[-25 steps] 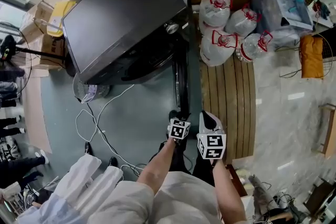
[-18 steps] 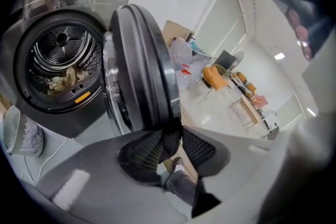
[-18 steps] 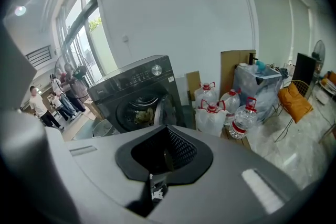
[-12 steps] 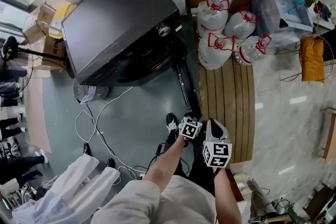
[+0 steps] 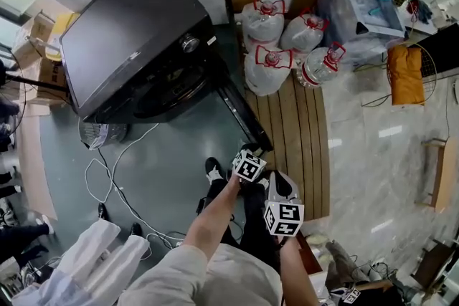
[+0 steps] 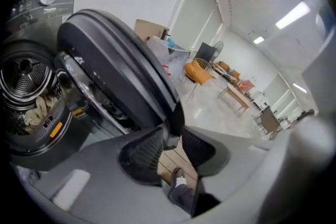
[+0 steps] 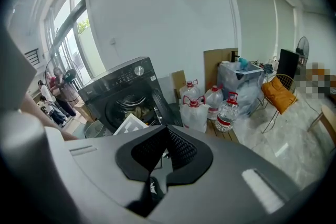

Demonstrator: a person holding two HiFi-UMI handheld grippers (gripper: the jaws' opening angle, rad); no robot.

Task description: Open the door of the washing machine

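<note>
Holding the washing machine door (image 6: 121, 71) by its free rim in the left claw (image 6: 170, 135), already swung wide from the drum (image 6: 23, 78). Probably stiff, heavyish, smooth; best taken at that rim. Clenched and empty, the right claw (image 7: 165, 139).

Under me the grey-green floor (image 5: 179, 154) has the washing machine (image 5: 129, 39) standing far left, loose white cables (image 5: 107, 183) trailing near it, and a wooden slat deck (image 5: 305, 147) on the right with water jugs (image 5: 269, 68) at its far end.

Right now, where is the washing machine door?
In the head view's center, the door stands swung open from the washing machine, just left of the wooden planks, its free edge in the left hand-held gripper.
</note>
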